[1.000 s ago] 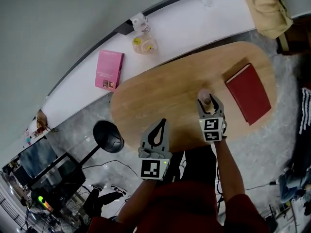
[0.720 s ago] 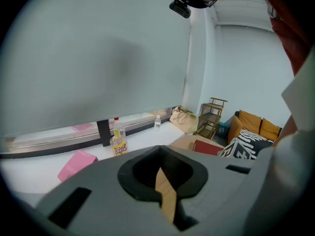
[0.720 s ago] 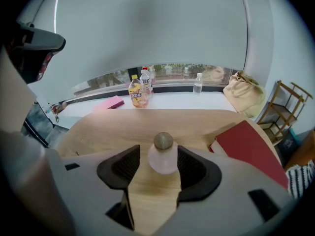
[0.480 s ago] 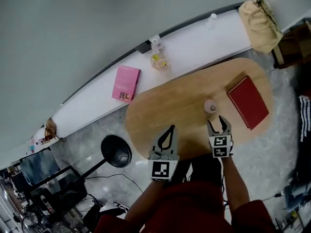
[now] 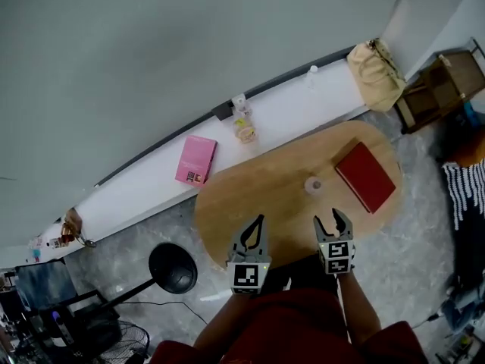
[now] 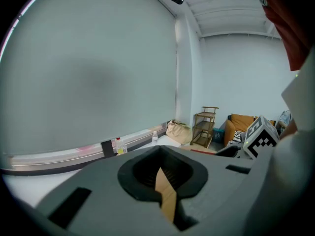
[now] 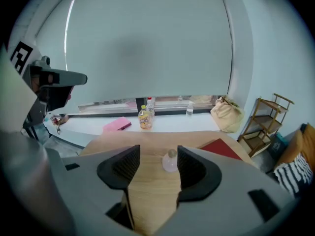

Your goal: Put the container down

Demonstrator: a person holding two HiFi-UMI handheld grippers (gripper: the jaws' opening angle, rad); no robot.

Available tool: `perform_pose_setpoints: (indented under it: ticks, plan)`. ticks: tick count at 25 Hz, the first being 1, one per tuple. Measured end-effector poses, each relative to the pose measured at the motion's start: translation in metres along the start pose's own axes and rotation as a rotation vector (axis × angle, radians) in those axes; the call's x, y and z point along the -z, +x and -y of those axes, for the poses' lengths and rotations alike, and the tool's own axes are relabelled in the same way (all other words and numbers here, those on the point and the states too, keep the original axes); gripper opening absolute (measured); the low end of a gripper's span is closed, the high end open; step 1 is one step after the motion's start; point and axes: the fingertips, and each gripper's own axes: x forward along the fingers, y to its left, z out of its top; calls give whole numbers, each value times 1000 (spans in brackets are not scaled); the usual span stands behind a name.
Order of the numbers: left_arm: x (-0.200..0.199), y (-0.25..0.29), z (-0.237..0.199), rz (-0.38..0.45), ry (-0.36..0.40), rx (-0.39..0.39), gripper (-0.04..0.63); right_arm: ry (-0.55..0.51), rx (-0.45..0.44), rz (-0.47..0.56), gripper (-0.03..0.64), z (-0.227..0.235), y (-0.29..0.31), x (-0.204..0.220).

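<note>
A grey wall (image 5: 189, 44) and a white ledge (image 5: 299, 106) run behind an oval wooden table (image 5: 250, 192). The small pinkish container (image 5: 312, 185) stands upright on the tabletop near a red book (image 5: 366, 177), touched by neither tool, so the put-down looks finished. The right gripper (image 5: 328, 220) hovers at the table's near edge, jaws spread with nothing gripped, apart from the container, likely to keep clear of it. The left gripper (image 5: 258, 220) has its jaws together on nothing, apparently idle.

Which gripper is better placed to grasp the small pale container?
Right. The right gripper has its jaws apart, lined up with the small pale container; the left gripper has its jaws together.
</note>
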Motion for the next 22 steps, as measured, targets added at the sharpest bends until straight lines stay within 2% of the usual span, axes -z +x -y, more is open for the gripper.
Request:
perform_pose_setpoints:
  ticks: [6,10,13,19,22]
  plan:
    - [-21,-26,11,78,36,26,5,-1,34,114,235,-8,-55,-35]
    - [-48,-41,18,109,15,47,5,4,37,200,235,-19,-91,-63]
    - [-56,-53,19,157,59,40,5,-8,55,270,235,-24,-121,-82]
    - [-85,-72,20,199,88,46,5,-25,109,424,235,-25,-175,-132]
    - [-109,-85,18,272,113,33,5,-29,143,486,233,-24,-202,-158]
